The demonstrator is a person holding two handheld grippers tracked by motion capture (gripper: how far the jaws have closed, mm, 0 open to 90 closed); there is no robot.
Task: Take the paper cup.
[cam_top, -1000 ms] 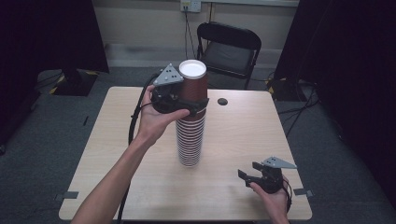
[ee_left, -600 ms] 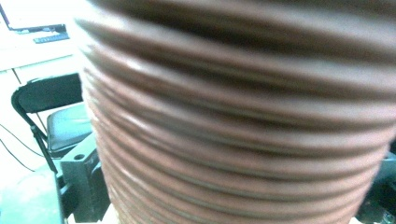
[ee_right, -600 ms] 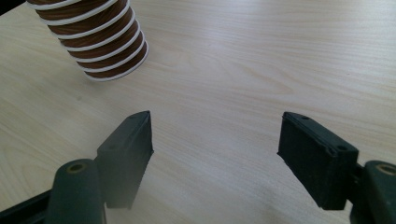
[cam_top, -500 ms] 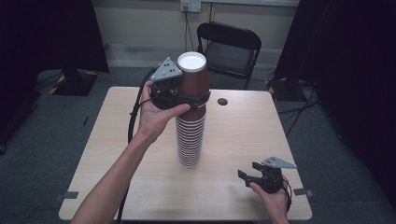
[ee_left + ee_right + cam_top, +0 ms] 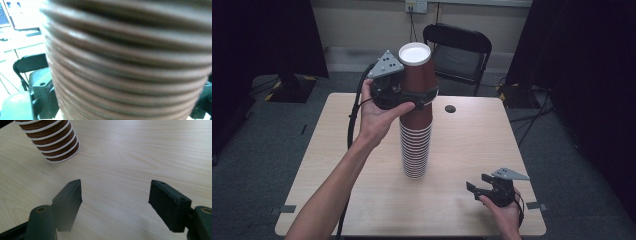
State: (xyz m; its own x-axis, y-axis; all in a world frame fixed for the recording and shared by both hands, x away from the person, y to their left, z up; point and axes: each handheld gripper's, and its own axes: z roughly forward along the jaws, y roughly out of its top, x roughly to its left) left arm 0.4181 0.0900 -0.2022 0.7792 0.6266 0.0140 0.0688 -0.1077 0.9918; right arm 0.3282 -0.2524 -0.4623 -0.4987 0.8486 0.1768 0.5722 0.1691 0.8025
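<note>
At the near edge of the worktop (image 5: 337, 200), around five o'clock, the right claw (image 5: 478, 185) rests in the person's hand with its jaws spread wide and nothing between them. Toward the centre stands the stack of brown paper cups (image 5: 415, 150), upside down on the wood. Above it, near twelve o'clock, the left claw (image 5: 424, 95) grips the top cup (image 5: 416, 67) by its sides, clamped on it, holding it raised off the cups below. Beyond the worktop's far edge sits a black folding chair (image 5: 457, 52).
</note>
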